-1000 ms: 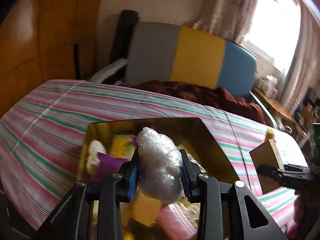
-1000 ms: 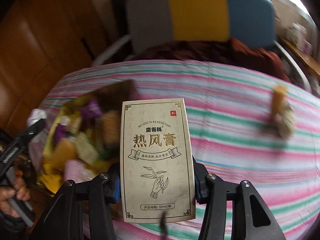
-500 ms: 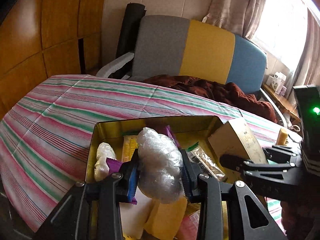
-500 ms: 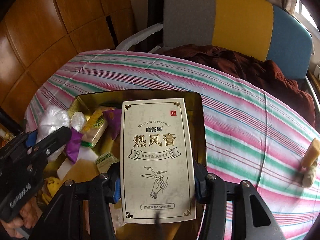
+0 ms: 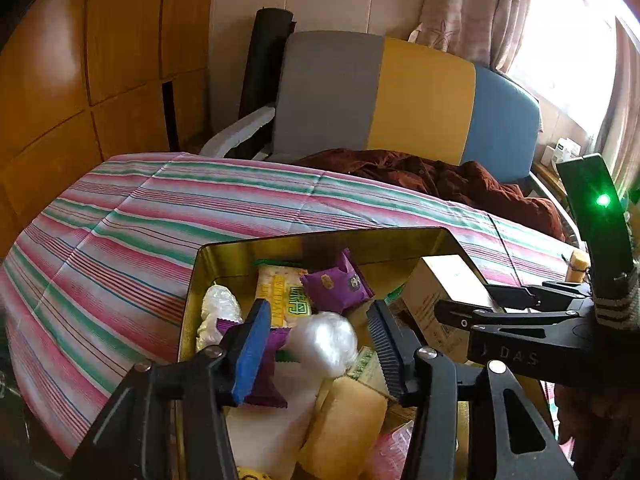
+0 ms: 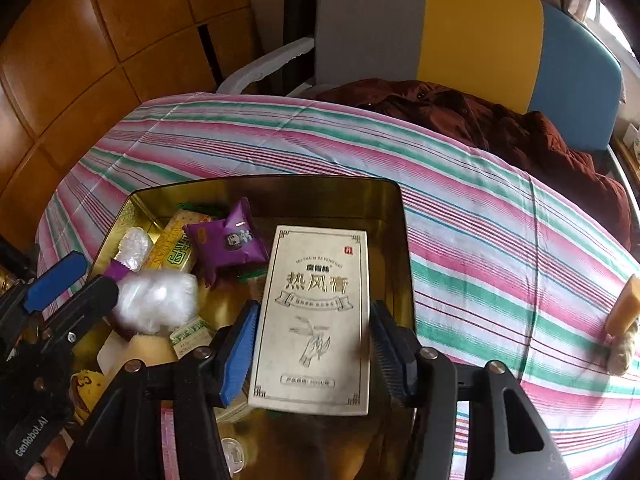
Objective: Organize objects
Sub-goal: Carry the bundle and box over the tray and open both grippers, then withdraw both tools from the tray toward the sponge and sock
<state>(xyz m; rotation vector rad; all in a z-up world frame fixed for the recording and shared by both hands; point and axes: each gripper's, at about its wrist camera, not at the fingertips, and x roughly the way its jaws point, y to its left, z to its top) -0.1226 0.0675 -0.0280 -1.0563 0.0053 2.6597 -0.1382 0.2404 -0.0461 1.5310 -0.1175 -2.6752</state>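
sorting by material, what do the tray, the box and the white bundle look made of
Tray: likely metal; its gold walls shine and mirror the contents.
Box: matte printed cardboard, flat faces and crisp edges.
White bundle: seemingly thin crinkled plastic film, translucent and glossy; its contents are hidden.

Right claw (image 6: 312,344) spread; cream box (image 6: 316,320) loose over gold tin (image 6: 404,240).
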